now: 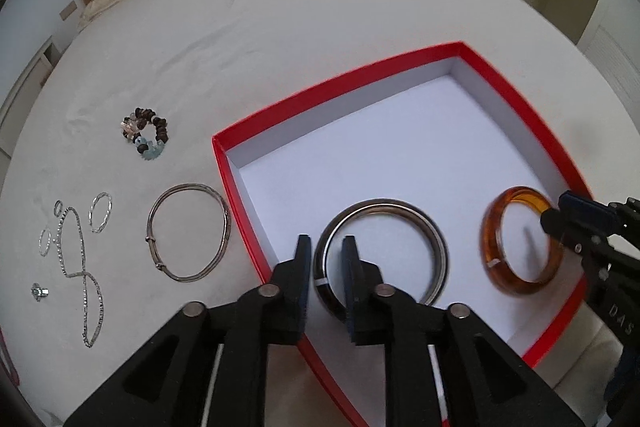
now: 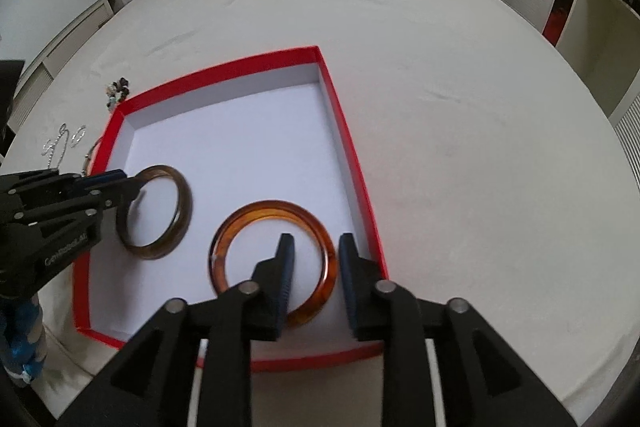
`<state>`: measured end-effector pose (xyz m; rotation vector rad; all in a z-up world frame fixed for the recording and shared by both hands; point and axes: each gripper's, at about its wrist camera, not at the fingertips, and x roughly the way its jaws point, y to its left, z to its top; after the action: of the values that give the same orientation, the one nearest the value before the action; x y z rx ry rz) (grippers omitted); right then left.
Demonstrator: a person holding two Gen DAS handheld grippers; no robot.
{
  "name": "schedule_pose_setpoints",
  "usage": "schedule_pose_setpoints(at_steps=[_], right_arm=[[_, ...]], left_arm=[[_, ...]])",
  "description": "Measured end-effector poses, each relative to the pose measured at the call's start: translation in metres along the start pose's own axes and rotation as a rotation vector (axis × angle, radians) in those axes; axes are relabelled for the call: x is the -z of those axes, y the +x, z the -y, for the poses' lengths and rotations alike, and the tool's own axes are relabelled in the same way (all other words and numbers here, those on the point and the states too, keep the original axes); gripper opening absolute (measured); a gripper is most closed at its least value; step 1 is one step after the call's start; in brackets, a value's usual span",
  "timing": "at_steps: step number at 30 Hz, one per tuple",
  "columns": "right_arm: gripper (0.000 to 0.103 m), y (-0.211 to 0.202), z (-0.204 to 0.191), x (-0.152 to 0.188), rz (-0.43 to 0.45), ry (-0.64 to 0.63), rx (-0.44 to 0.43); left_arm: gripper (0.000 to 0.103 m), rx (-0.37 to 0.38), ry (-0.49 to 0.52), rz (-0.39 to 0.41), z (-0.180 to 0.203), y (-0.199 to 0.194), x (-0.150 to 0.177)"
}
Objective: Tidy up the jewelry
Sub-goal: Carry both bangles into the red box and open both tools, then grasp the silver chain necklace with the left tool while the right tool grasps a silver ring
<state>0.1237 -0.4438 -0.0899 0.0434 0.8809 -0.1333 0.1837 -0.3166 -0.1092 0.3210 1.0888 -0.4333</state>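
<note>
Shallow red cardboard box with white floor [image 1: 400, 65] is sitting on the pale bedspread [image 1: 280, 27]. Dark brown glossy bangle [image 1: 436, 239] and amber translucent bangle [image 2: 320, 227] are lying flat inside, apart. Left gripper [image 1: 326, 247] is straddling the dark bangle's rim, jaws slightly spread, not pinching. Right gripper [image 2: 316, 247] is likewise straddling the amber rim, loose. Thin silver bangle [image 1: 188, 233], beaded bracelet [image 1: 146, 133] and silver chain [image 1: 82, 267] are waiting outside.
</note>
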Motion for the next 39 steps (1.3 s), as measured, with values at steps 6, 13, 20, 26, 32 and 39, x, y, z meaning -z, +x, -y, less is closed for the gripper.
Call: schedule_pose_setpoints(at_steps=[6, 13, 20, 26, 32, 39], right_arm=[[0.03, -0.038, 0.004, 0.008, 0.051, 0.035, 0.002], [0.03, -0.091, -0.016, 0.023, 0.11, 0.05, -0.045], [0.03, -0.122, -0.072, 0.04, 0.143, -0.006, -0.135], [0.03, -0.145, -0.124, 0.052, 0.167, -0.067, -0.211], [0.03, -0.162, -0.167, 0.058, 0.192, -0.122, -0.259], [0.03, -0.155, -0.204, 0.064, 0.167, -0.196, -0.297]], left_arm=[[0.038, 0.023, -0.026, 0.093, -0.005, -0.049, 0.01], [0.038, -0.003, -0.077, 0.116, -0.043, -0.095, 0.045], [0.038, -0.083, -0.159, 0.104, -0.101, -0.139, 0.12], [0.04, -0.154, -0.25, 0.137, -0.157, -0.173, 0.175], [0.049, -0.166, -0.353, 0.169, -0.199, -0.193, 0.21], [0.049, -0.172, -0.424, 0.17, -0.223, -0.194, 0.237]])
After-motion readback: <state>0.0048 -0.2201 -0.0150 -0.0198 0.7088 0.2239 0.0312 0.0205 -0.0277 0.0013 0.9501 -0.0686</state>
